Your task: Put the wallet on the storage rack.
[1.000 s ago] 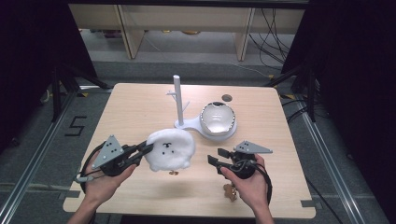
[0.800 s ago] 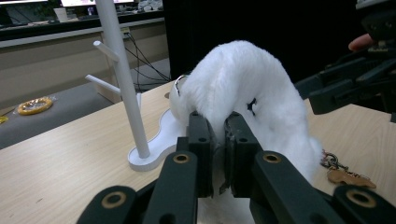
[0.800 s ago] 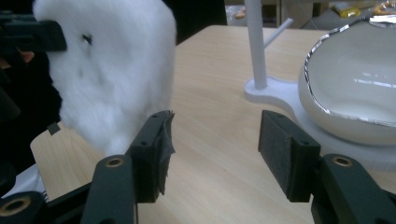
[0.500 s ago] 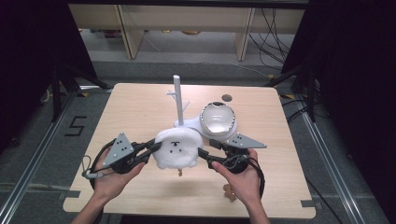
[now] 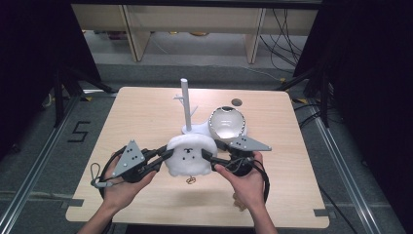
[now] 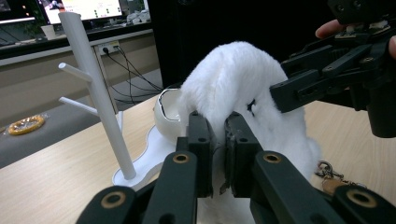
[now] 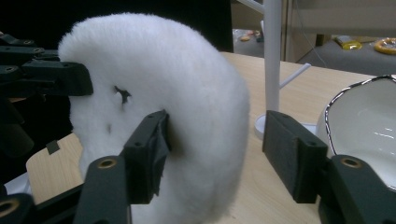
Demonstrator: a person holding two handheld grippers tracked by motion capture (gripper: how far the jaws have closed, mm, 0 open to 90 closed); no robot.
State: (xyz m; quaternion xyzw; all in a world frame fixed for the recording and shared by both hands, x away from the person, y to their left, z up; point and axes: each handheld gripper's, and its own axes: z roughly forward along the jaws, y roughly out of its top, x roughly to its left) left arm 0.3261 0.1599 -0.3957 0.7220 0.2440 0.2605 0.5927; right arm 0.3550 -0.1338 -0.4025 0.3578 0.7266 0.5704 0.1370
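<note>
Two hand-held grippers meet over the near half of the tabletop [image 5: 146, 122], each carried in one of the person's hands, and between them stands a white fluffy plush [image 5: 190, 155] with a small dark face on its front. The left hand-held gripper [image 5: 163, 155] comes in from the plush's left side with its jaws brought almost together, pinching a fold of the white fur at the plush's edge; in the left gripper view the two black pads [image 6: 201, 140] sit side by side with fur caught in the narrow gap. The right hand-held gripper [image 5: 207, 156] reaches in from the opposite side with its jaws wide apart, and they have just been closing a little. In the right gripper view its left pad [image 7: 152, 140] lies against the front face of the plush, while the other pad stands clear of the fur, with bare tabletop showing in the gap, so the plush sits between the jaws without being squeezed. Just below the plush, on the near side between the two grippers, a small keyring [image 5: 191, 180] hangs down to the wood. Beyond the plush, just past the left gripper's tips, a white peg stand [image 5: 185, 105] rises upright from a flat white base. Just beyond the right gripper a white bowl with a dark rim [image 5: 227, 124] rests on that base beside the stand. Farther still, near the far edge, lies a small dark disc [image 5: 236, 102].
</note>
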